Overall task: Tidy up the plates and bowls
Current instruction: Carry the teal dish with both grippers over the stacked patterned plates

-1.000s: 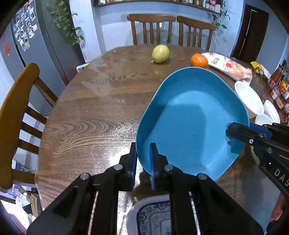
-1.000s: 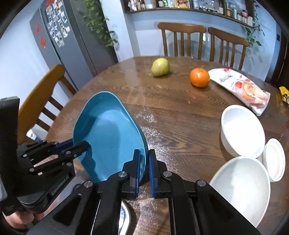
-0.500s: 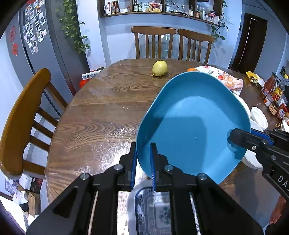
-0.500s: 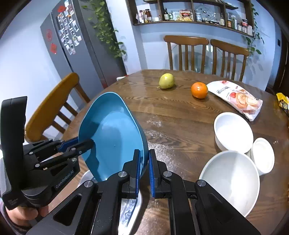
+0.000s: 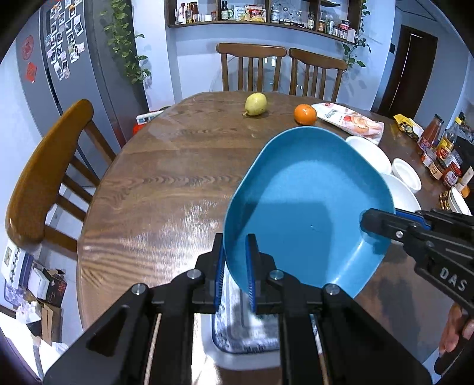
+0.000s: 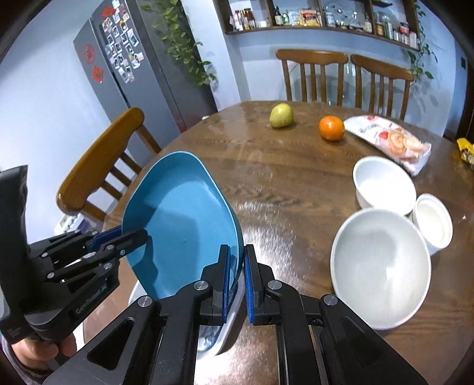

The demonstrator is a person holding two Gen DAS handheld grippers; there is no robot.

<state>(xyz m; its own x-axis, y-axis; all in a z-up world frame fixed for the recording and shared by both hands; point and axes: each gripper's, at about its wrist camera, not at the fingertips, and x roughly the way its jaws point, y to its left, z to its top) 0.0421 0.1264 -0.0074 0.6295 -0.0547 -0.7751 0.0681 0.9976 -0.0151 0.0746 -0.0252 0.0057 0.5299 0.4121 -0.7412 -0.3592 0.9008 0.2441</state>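
The right gripper (image 5: 382, 229) is showing the white letters "DAS" on its black body at the right edge. The embossed lettering on the left gripper (image 6: 142, 237) and the print on the far snack bag (image 6: 391, 139) are staying too blurred to read.

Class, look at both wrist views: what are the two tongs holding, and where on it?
Both hold the blue plate by its rim: left tongs and right tongs on opposite edges.

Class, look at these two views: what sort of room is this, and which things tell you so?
Most likely a home kitchen-diner: a round wooden dining table with chairs, a fridge covered in photos, and a wall shelf of bottles.
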